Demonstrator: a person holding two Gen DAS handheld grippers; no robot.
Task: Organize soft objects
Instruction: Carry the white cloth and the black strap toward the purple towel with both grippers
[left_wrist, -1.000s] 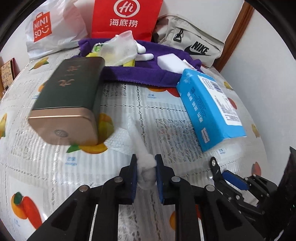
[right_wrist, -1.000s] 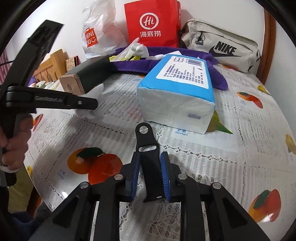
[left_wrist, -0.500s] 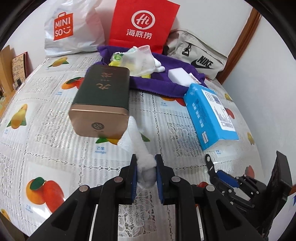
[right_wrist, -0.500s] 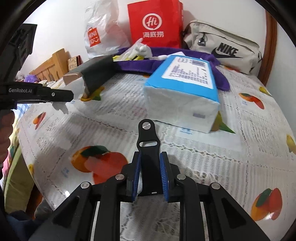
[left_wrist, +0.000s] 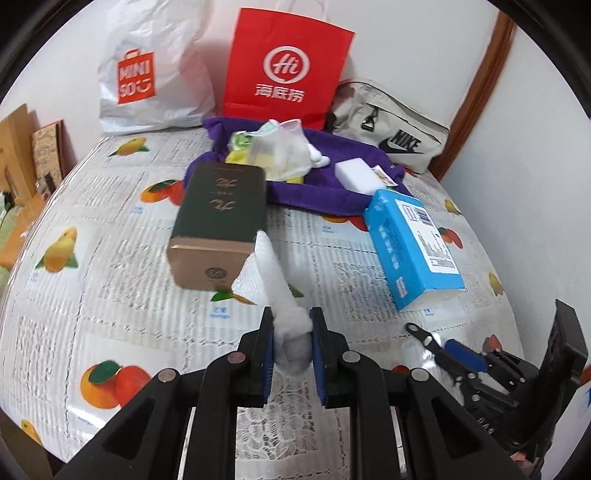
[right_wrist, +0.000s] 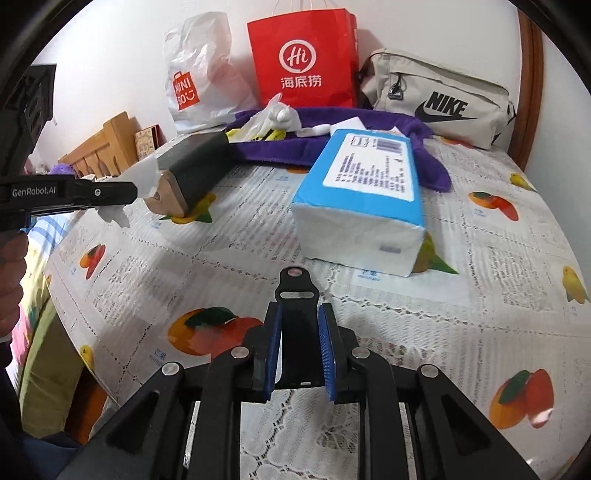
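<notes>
My left gripper (left_wrist: 291, 328) is shut on a white tissue (left_wrist: 275, 280) and holds it above the table, in front of a dark green tin with a gold end (left_wrist: 218, 225). In the right wrist view the tissue (right_wrist: 146, 177) hangs from the left gripper (right_wrist: 110, 192) at the far left. My right gripper (right_wrist: 300, 332) is shut on a black clip (right_wrist: 298, 317), low over the tablecloth and in front of the blue tissue pack (right_wrist: 364, 192). The pack also shows in the left wrist view (left_wrist: 410, 243). A purple cloth (left_wrist: 325, 184) lies behind, with a white sponge (left_wrist: 356, 177) and a clear bag (left_wrist: 277, 151) on it.
A red paper bag (left_wrist: 286, 66), a white Miniso bag (left_wrist: 147, 81) and a beige Nike bag (left_wrist: 391, 125) stand against the back wall. A wooden rack (right_wrist: 103, 147) sits off the table's left side. The table edge (right_wrist: 70, 295) drops off at the left.
My left gripper has pulled back and up with the tissue, so the green tin and the bags look further away. My right gripper still holds the clip and has barely moved.
</notes>
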